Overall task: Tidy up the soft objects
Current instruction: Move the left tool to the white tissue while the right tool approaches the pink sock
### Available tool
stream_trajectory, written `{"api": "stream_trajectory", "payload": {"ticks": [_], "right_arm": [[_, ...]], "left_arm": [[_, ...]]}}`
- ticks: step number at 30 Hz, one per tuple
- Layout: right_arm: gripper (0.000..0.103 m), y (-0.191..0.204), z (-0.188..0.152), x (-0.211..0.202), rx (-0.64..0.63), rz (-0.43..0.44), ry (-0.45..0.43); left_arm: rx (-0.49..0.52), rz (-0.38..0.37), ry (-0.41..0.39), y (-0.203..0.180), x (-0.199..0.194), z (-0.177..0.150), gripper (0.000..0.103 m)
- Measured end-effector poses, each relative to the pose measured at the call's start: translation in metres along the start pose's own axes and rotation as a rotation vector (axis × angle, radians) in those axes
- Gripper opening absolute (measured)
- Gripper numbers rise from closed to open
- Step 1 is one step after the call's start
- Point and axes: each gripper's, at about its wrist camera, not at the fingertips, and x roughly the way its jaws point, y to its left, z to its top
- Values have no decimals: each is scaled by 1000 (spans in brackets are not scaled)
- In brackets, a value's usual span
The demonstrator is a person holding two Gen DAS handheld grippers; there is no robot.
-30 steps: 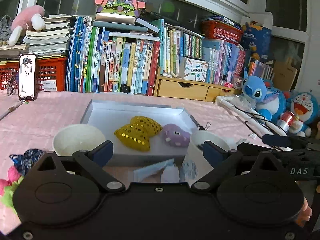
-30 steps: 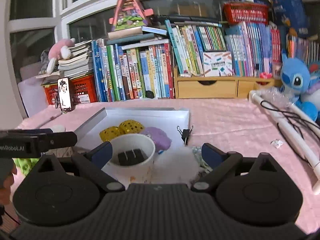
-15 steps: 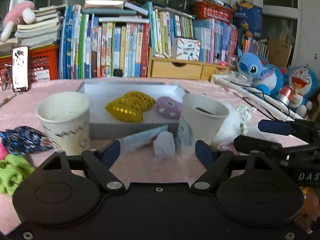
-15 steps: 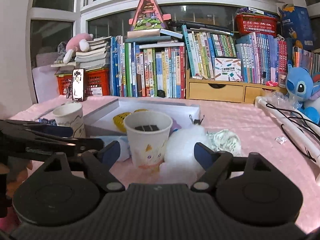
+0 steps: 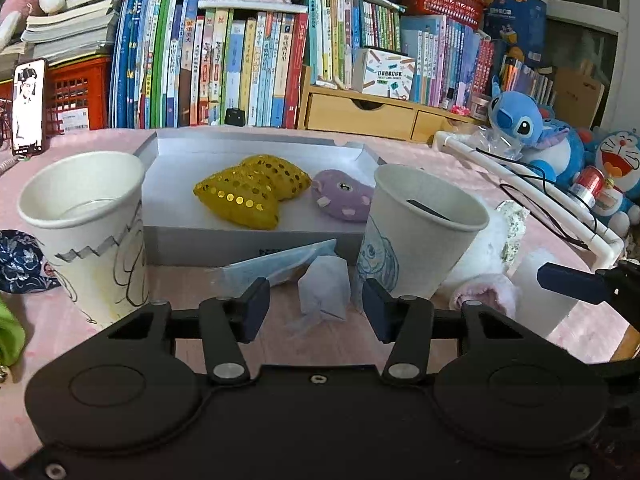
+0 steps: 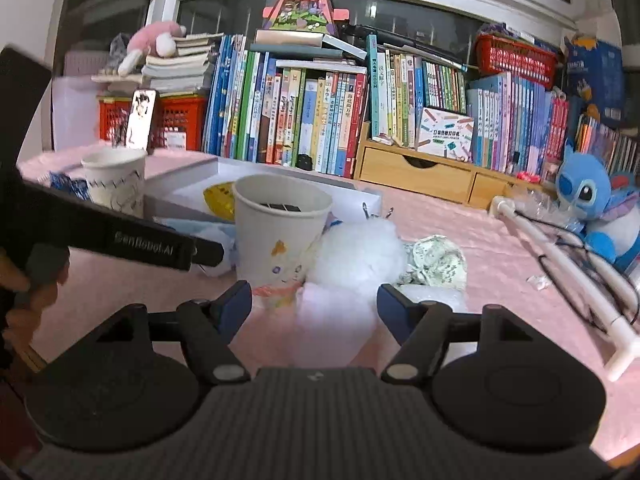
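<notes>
In the left wrist view my left gripper [image 5: 316, 310] hangs low over the pink tablecloth, its jaws closing around a small white folded packet [image 5: 324, 292] without touching it. A light blue packet [image 5: 276, 264] lies just beyond. Behind them a grey tray [image 5: 248, 240] holds a yellow sequined plush [image 5: 240, 196] and a purple plush [image 5: 344, 200]. In the right wrist view my right gripper [image 6: 315, 304] is closing around a pink fluffy roll [image 6: 336, 316], with no firm press visible. White fluff [image 6: 360, 248] and a crumpled patterned cloth [image 6: 436, 260] lie behind it.
Two paper cups flank the left gripper, one at the left [image 5: 88, 232] and one at the right [image 5: 420, 232] with a binder clip inside. A dark blue patterned cloth [image 5: 20, 260] and something green [image 5: 8, 332] lie far left. A white pipe with cables [image 6: 560, 264], plush toys and books border the table.
Both grippers have sunk from above the cups to about the cups' level. Both pairs of jaws have narrowed, the left more, and now flank the white packet and the pink roll.
</notes>
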Motion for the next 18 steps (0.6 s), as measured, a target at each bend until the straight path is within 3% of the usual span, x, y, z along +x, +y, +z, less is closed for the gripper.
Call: {"api": "stream_trajectory", "payload": {"ticks": [18], "right_arm": [[76,14,-5,24,-84,-75,48]], "left_arm": [[-16,13,54,0,22,1,42]]}}
